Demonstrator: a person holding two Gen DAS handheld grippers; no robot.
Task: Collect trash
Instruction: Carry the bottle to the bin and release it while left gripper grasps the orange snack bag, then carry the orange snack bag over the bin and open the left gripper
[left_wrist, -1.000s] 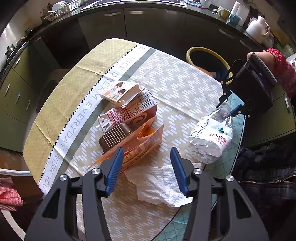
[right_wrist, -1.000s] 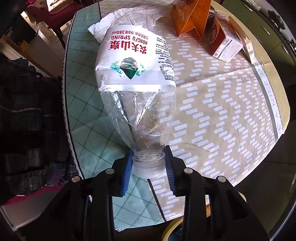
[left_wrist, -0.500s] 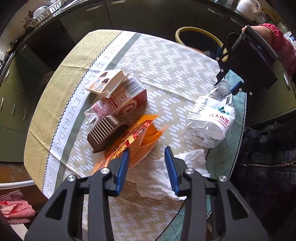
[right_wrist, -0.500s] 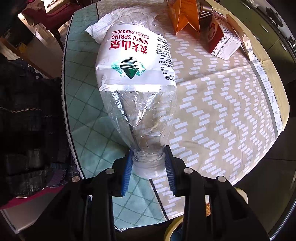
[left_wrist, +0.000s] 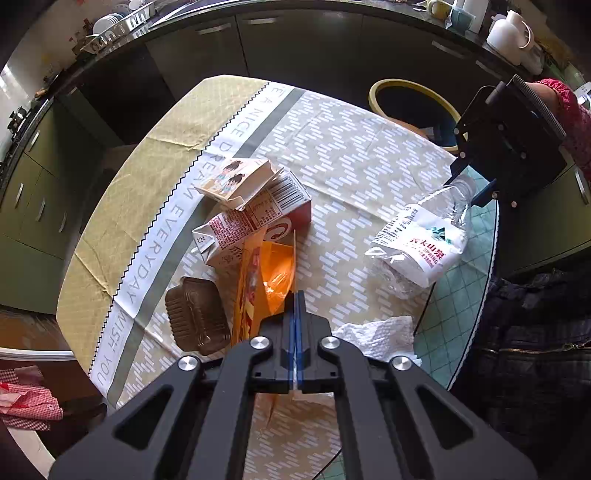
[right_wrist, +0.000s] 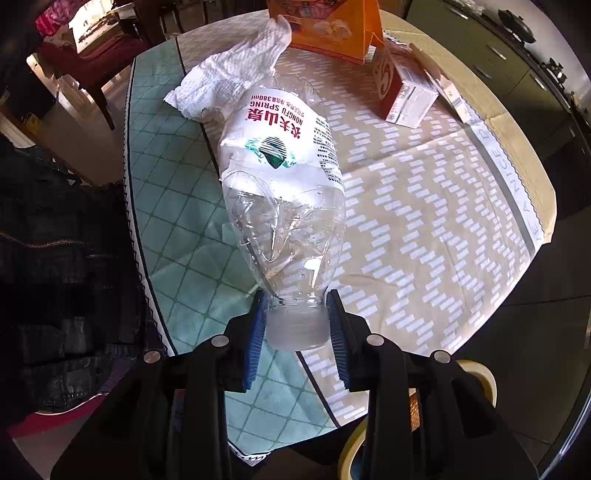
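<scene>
My left gripper (left_wrist: 295, 295) is shut on the thin upper edge of an opened orange snack box (left_wrist: 273, 269) that stands on the table. A ribbed brown plastic tray (left_wrist: 195, 314) lies just left of the box. My right gripper (right_wrist: 297, 314), held by a hand in a red sleeve, is shut on the capped neck of a crushed clear water bottle (right_wrist: 284, 184) with a white label. The bottle (left_wrist: 421, 243) hangs tilted, neck up, near the table's right edge. A crumpled white paper towel (left_wrist: 380, 332) lies between the box and the bottle.
A red-and-white drink carton (left_wrist: 251, 221) and a small torn box with cartoon print (left_wrist: 236, 177) lie behind the orange box. A yellow-rimmed bin (left_wrist: 406, 86) stands beyond the round table's far edge. Dark cabinets ring the room; a dark jacket (left_wrist: 535, 332) hangs at the right.
My left jaws have closed from wide apart onto the orange box's edge. The brown tray now lies apart, left of the box. The right gripper has lifted the bottle a little.
</scene>
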